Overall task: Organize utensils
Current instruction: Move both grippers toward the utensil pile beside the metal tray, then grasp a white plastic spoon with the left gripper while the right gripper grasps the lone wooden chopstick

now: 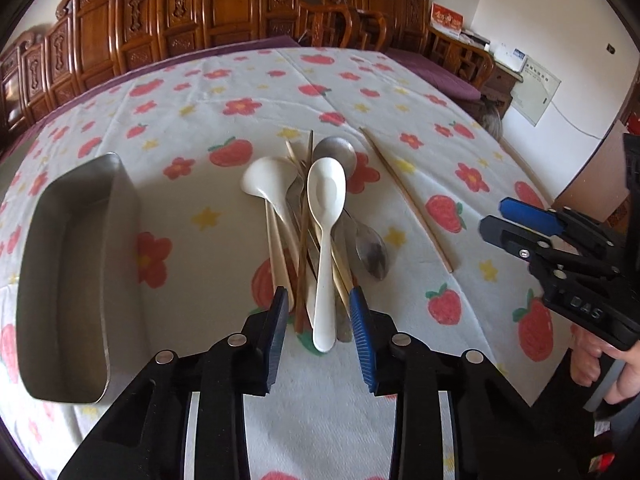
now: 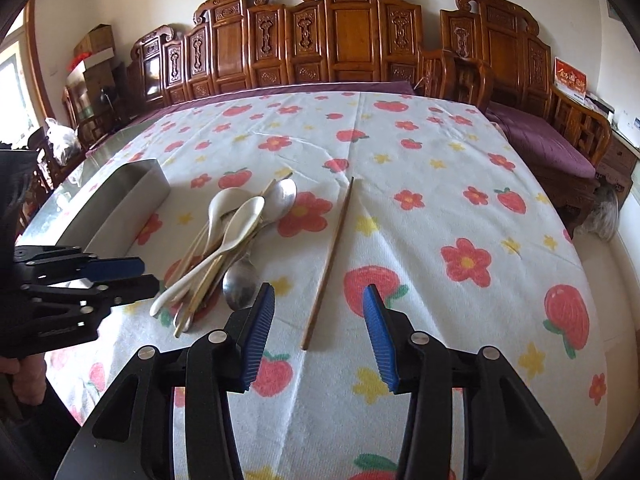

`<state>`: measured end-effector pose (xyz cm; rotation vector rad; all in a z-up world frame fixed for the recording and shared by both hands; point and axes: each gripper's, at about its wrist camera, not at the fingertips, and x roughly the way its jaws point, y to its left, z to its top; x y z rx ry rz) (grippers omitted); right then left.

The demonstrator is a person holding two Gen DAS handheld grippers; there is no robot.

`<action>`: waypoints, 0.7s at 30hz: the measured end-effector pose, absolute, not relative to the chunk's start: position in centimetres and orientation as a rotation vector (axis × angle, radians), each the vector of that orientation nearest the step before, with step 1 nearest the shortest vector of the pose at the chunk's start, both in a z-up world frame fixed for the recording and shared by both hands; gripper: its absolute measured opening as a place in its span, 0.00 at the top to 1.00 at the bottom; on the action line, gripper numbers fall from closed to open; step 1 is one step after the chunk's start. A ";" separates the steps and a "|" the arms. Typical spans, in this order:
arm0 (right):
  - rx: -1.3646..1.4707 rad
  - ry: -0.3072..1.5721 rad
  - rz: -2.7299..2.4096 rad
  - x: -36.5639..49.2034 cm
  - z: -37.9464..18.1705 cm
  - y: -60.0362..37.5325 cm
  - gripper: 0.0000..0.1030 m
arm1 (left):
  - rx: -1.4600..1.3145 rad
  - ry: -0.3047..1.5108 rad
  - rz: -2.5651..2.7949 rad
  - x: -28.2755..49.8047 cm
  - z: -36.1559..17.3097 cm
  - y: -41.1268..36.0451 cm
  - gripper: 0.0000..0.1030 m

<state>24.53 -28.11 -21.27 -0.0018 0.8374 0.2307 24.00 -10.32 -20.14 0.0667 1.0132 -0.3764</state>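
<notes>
You are looking down at a desk (image 2: 420, 152) covered by a white cloth printed with red flowers, strawberries and yellow stars. Carved wooden furniture lines the far wall.

In the middle of the cloth lies a heap of utensils (image 1: 316, 220): two white spoons, two metal spoons and several chopsticks, crossed over one another. The nearer white spoon (image 1: 326, 248) rests on top, bowl facing up, handle pointing toward your left tongs (image 1: 319, 312). A metal spoon (image 1: 372, 250) pokes out on the right side of the heap.

One single chopstick (image 2: 330, 260) lies alone on the cloth, just right of the heap and not touching it.

A metal tray (image 1: 72, 280) with upright walls stands on the desk to the left of the heap, apart from it.

Your left tongs stand partly apart, one pad on each side of the handle ends of the heap. The handles sit between the pads; no pad is seen pressing on them.

Your right tongs (image 2: 319, 320) also stand apart, low over the cloth. The near end of the single chopstick lies between the pads, untouched.

In the left wrist view, your right hand (image 1: 600, 364) grips its handle at the right edge.
</notes>
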 end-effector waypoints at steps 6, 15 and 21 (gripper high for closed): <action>0.003 0.850 0.224 24.7 -21.7 -28.5 0.53 | 0.033 1.061 -0.380 26.2 -21.9 -10.8 0.72; -0.004 0.853 0.228 24.6 -21.8 -28.4 0.53 | 0.035 1.072 -0.353 26.9 -22.5 -10.9 0.91; -0.019 0.863 0.234 24.6 -22.4 -27.8 0.53 | 0.040 1.032 -0.356 25.4 -20.8 -10.4 0.93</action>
